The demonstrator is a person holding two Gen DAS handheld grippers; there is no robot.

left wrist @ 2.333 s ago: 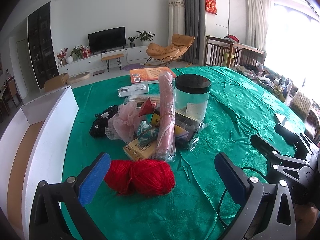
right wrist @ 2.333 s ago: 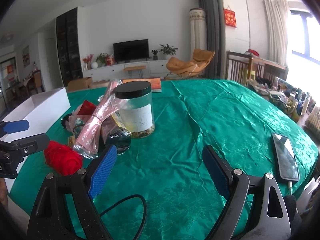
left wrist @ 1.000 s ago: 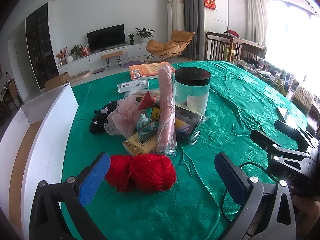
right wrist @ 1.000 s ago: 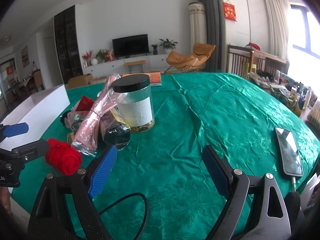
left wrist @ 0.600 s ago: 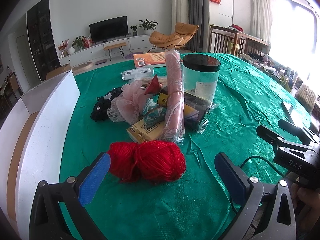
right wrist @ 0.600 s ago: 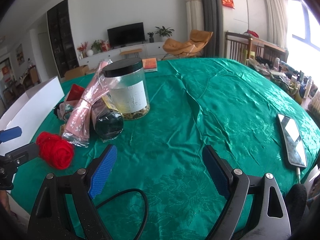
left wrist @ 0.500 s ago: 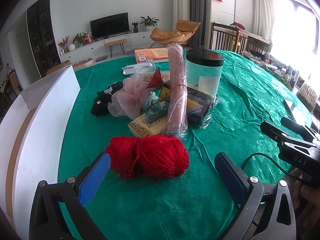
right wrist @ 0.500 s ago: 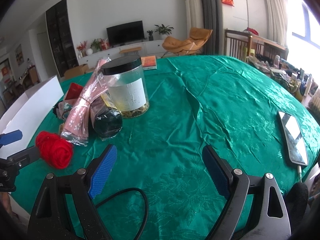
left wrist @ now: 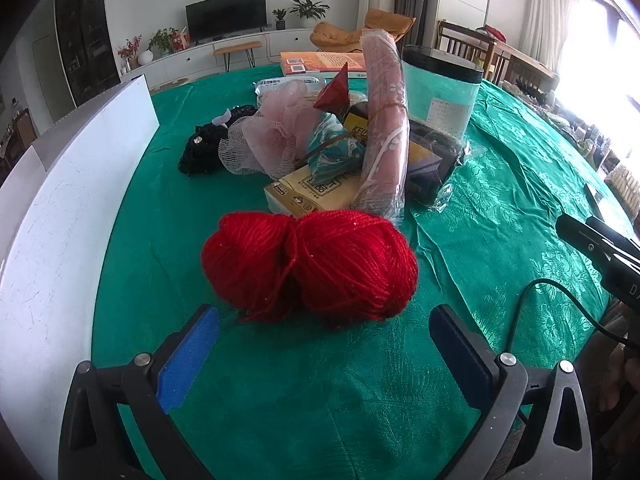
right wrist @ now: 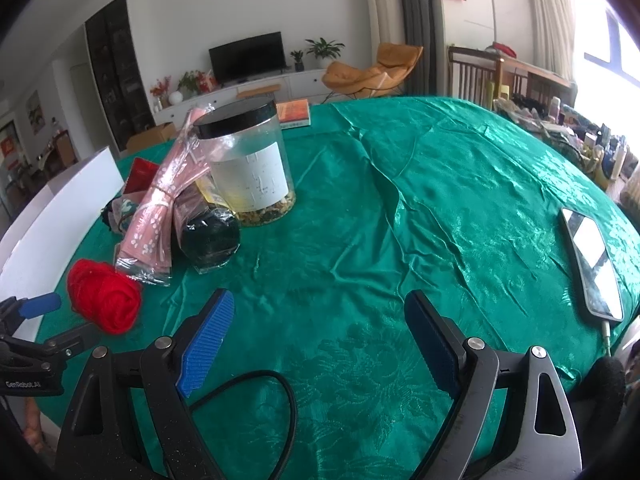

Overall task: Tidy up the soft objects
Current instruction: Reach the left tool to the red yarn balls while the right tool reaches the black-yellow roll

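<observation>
Green tablecloth (left wrist: 168,216), red yarn skein (left wrist: 310,266) crosswise.

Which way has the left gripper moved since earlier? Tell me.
Yes. The left gripper has closed in on the red yarn, which now looms larger between its open fingers.

The jar's (left wrist: 440,96) label print is too small to read, and the white box (left wrist: 60,216) is cut off at the left edge.
</observation>
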